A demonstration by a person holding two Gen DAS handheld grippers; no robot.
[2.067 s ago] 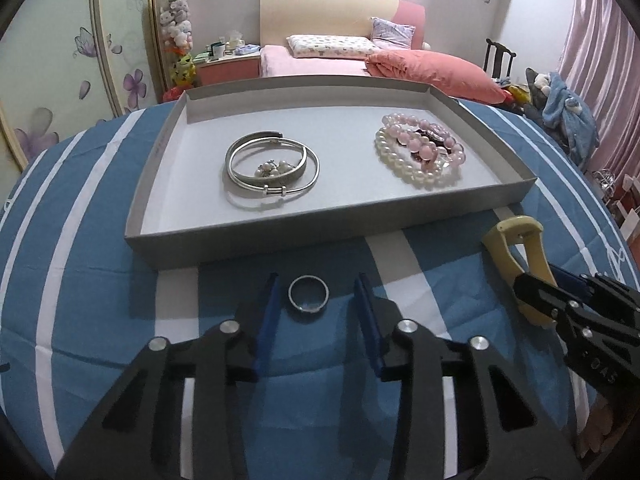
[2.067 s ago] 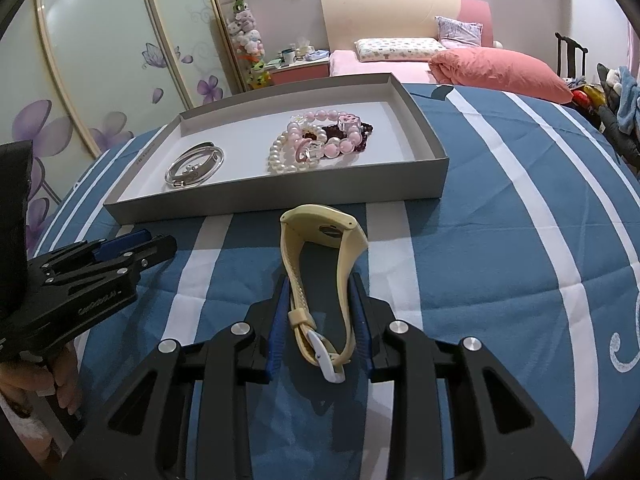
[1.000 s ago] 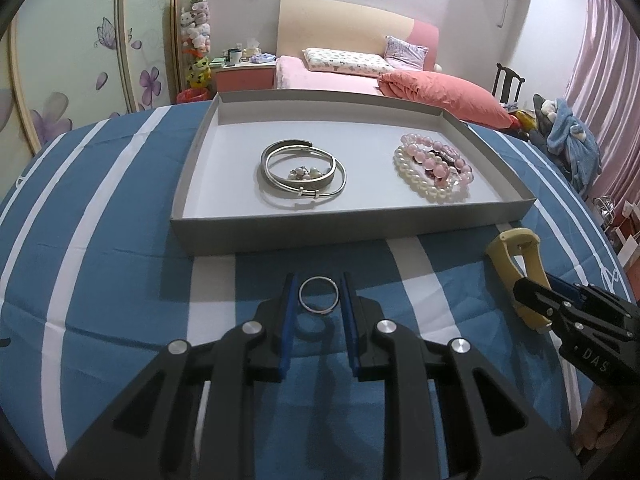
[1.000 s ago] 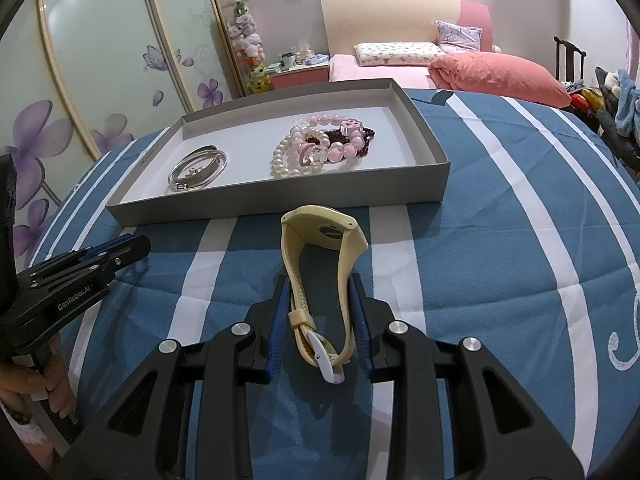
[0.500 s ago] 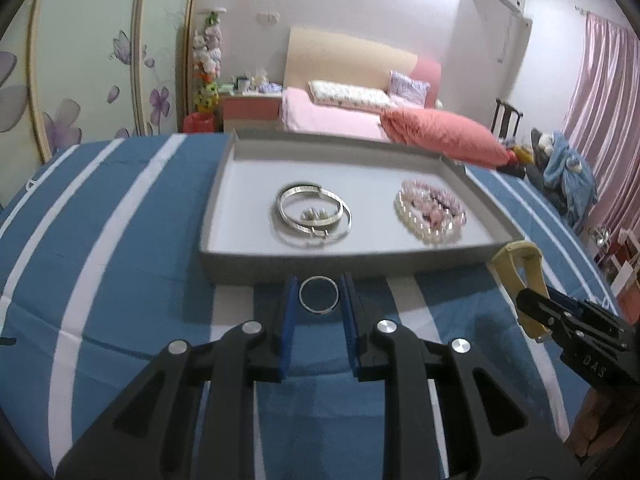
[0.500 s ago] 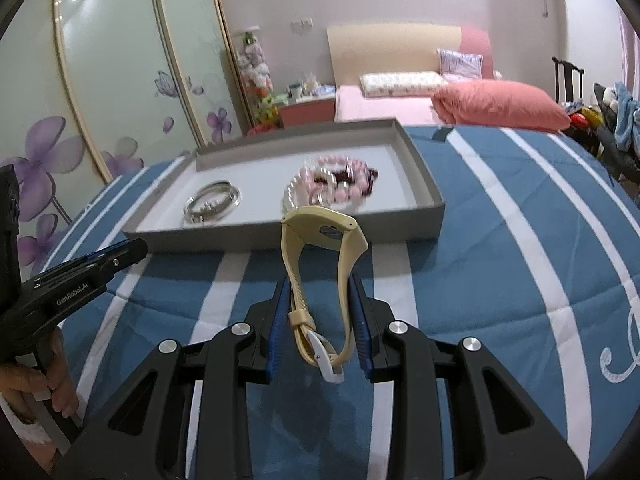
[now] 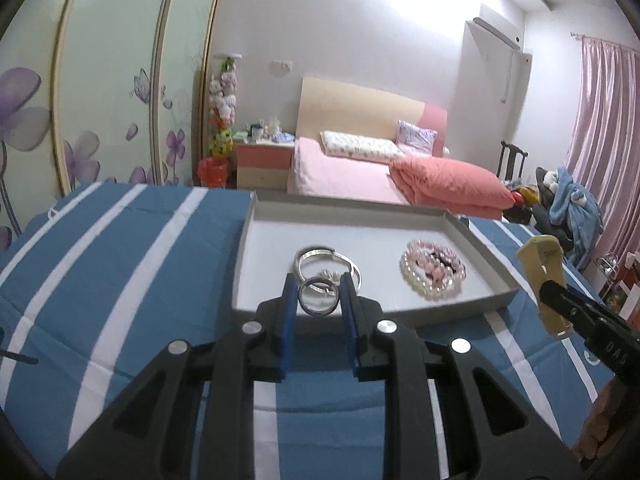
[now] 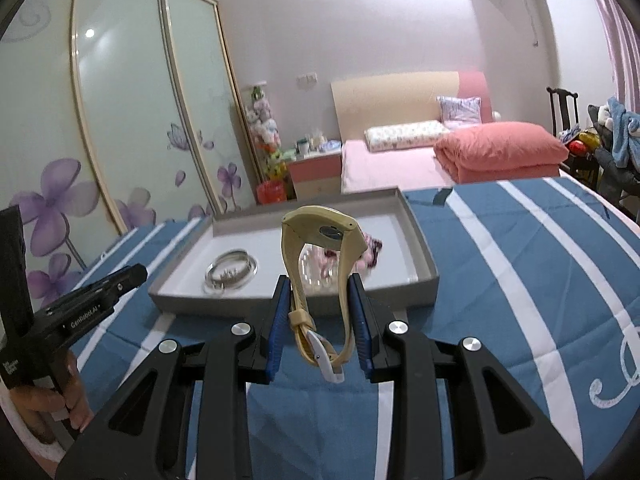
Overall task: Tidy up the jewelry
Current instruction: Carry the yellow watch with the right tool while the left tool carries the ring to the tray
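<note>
My left gripper is shut on a silver ring and holds it in the air just before the near wall of the grey tray. My right gripper is shut on a beige wristwatch, lifted above the striped cloth near the tray. In the tray lie silver bangles at the left and pink and pearl bead bracelets at the right. The watch also shows at the right of the left wrist view.
The tray sits on a blue cloth with white stripes. Behind it stand a pink bed, a nightstand and sliding wardrobe doors. A chair with clothes stands at the far right.
My left gripper shut on the ring. Both grippers lifted their items off the cloth and rose, so the tray now sits lower and smaller in both views.
</note>
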